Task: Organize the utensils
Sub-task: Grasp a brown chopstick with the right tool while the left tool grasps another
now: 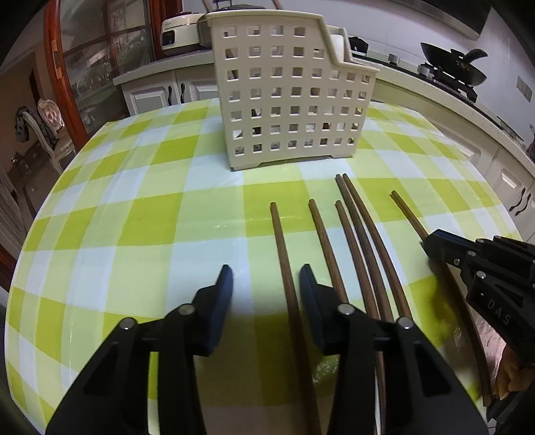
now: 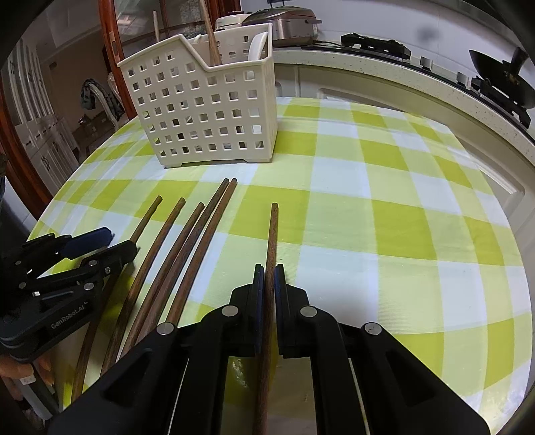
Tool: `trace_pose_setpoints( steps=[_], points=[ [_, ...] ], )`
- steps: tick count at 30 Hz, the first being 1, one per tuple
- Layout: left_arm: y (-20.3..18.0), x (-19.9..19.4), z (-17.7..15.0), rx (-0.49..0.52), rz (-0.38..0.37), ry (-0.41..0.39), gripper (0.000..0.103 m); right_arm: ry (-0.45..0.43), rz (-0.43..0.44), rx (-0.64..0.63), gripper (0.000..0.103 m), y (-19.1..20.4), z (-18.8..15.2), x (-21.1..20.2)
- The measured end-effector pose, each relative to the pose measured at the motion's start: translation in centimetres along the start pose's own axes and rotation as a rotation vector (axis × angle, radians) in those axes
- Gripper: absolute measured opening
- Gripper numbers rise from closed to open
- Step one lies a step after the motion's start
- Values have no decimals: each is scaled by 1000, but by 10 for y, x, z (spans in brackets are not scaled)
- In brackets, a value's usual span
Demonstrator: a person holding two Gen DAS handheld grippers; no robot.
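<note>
Several brown wooden chopsticks (image 1: 354, 231) lie side by side on the checked tablecloth, pointing at a cream perforated utensil basket (image 1: 287, 97). My left gripper (image 1: 265, 279) is open; the leftmost chopstick (image 1: 284, 254) lies between its fingers, near the right one. My right gripper (image 2: 269, 277) is shut on the rightmost chopstick (image 2: 272, 234), low at the cloth. It also shows in the left wrist view (image 1: 431, 247). The basket (image 2: 204, 107) holds a wooden utensil (image 2: 210, 40) and a white handle (image 2: 257, 43).
The table wears a green, yellow and white checked cloth (image 2: 384, 207). A counter behind carries rice cookers (image 2: 284, 20) and a black wok (image 2: 501, 77) on a stove. White cabinets and a wood-framed glass door (image 1: 63, 67) stand at the left.
</note>
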State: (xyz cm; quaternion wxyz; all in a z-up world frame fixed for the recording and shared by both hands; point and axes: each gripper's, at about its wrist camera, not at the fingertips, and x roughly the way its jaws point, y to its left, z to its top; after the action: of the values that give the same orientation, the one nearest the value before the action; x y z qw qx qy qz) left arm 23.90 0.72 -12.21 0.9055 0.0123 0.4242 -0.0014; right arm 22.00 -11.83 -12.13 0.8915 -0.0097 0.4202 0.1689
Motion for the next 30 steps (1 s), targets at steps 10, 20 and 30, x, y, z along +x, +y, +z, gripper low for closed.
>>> trace_pose_setpoints(
  steps=[10, 20, 30],
  points=[
    [-11, -2, -1, 36, -13, -13, 17, 6, -37, -43, 6, 7, 1, 1],
    [-11, -2, -2, 34, -21, -14, 7, 15, -59, -92, 6, 12, 2, 2],
    [-7, -3, -2, 17, -44, -13, 6, 3, -52, -75, 6, 11, 2, 2]
  ],
)
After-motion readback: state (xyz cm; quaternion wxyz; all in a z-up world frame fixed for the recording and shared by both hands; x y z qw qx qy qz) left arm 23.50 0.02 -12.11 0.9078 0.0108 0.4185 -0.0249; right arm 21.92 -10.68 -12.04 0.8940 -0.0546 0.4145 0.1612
